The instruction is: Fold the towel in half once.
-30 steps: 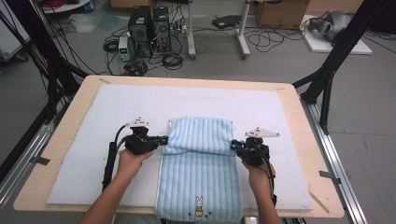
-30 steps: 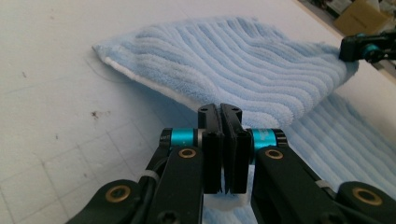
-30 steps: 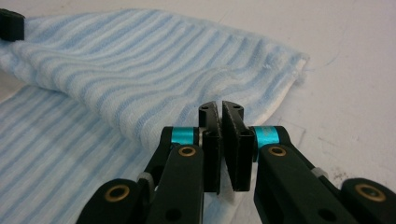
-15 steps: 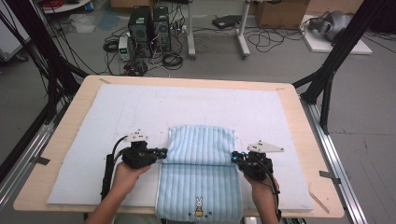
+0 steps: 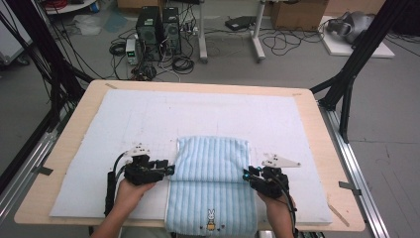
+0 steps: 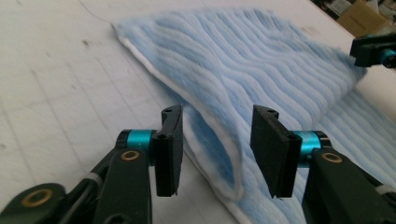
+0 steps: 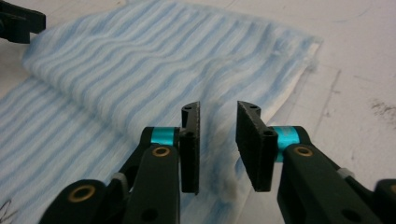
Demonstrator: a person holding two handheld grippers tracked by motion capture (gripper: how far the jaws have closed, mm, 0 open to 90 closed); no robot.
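Both my hands came nearer me, drawing the towel's (image 5: 213, 168) far half over its near half on the bench (image 5: 322, 119); left hand-held gripper (image 6: 217, 151) and right hand-held gripper (image 7: 218, 147) have just opened, releasing the fold's corners so it lies flat.

- Left tool (image 5: 168, 169) lies low and level, aimed inward toward the right tool (image 5: 246, 175); its jaws have just been opening and stand apart.
- Right tool mirrors it, jaws parted less widely, also just opening.
- Both forearms enter from the bottom edge, hands gripping the tool bodies.
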